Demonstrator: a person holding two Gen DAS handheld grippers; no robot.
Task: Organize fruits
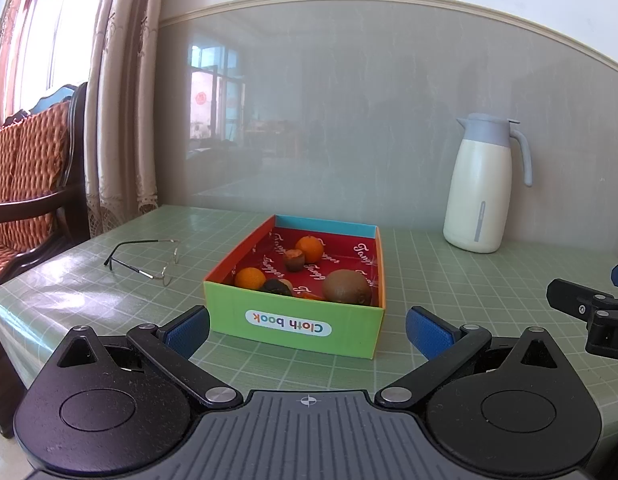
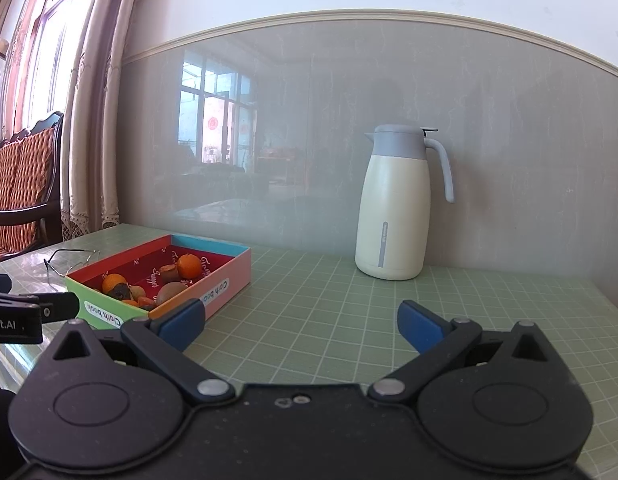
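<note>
1. Right now my left hand-held gripper point(image 1: 307, 330) hangs just in front of the shallow cardboard box with the green "Cloth book" front wall point(image 1: 293, 322), blue pads spread wide, holding nothing.
2. My right hand-held gripper point(image 2: 301, 322) sits to the right of the box, fingers likewise spread apart and empty.
3. Inside the box I see two round orange tangerines point(image 1: 309, 249), a fuzzy brown kiwi point(image 1: 347, 287) at the near right, a small brown fruit point(image 1: 294, 260) and a dark wrinkled piece point(image 1: 276, 287).
4. Left of the box, thin wire-framed glasses point(image 1: 149, 260) lie on the green grid-patterned tabletop point(image 1: 449, 276).
5. Behind and right of the box stands a cream thermos jug with a grey lid point(image 2: 393, 208), against the wall.
</note>
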